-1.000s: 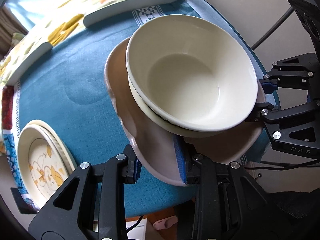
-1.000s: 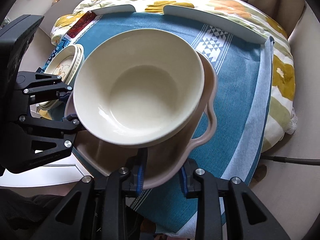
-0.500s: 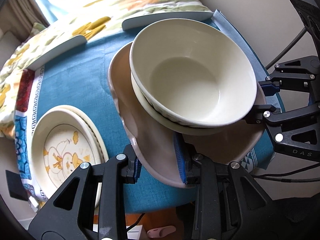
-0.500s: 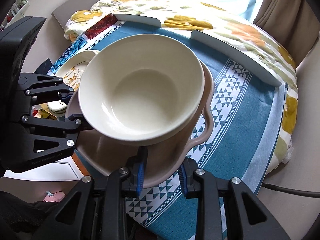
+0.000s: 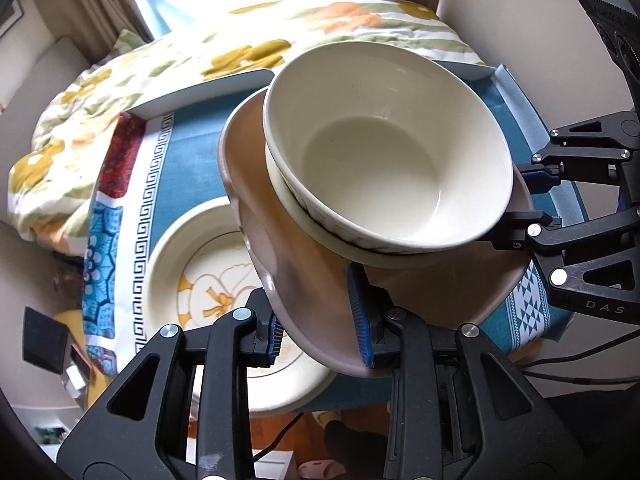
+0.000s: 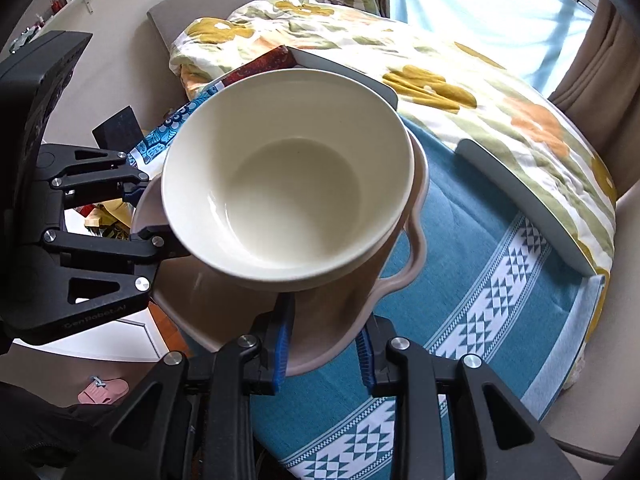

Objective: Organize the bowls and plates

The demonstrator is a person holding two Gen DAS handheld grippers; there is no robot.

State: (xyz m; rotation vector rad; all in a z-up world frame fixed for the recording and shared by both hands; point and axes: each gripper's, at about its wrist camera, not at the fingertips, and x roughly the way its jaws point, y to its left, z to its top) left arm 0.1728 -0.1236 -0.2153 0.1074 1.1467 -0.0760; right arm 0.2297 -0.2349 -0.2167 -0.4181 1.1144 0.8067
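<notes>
Two cream bowls [image 5: 384, 152], one nested in the other, sit on a pale pink plate [image 5: 288, 264] with a wavy rim, and the whole stack is carried in the air above the blue tablecloth [image 6: 480, 264]. The plate is tilted, with its low side toward the left gripper.

The left gripper [image 5: 320, 322] holds the near rim of the pink plate between its blue pads [image 5: 356, 312], clamped on it. The right gripper [image 6: 324, 340] is clamped on the rim at another side of the plate, next to the small loop handle [image 6: 412, 248]. So each gripper has the plate directly in front of its fingers, and the bowls lie just beyond, toward the middle.

What matters for the coming move, I think, is the stack of patterned plates [image 5: 192, 264] on the table. In the left wrist view it lies below and to the left of the carried plate, partly hidden under it, so the left hand is the nearer one. In the right wrist view these plates cannot be seen; the bowls hide them. The carried stack probably should be lowered on that side, and leveled first, because the bowls could slide on the tilted plate.

Behind the cloth there are flowered bedding [image 6: 440, 80] and a bright window [image 6: 480, 8].
</notes>
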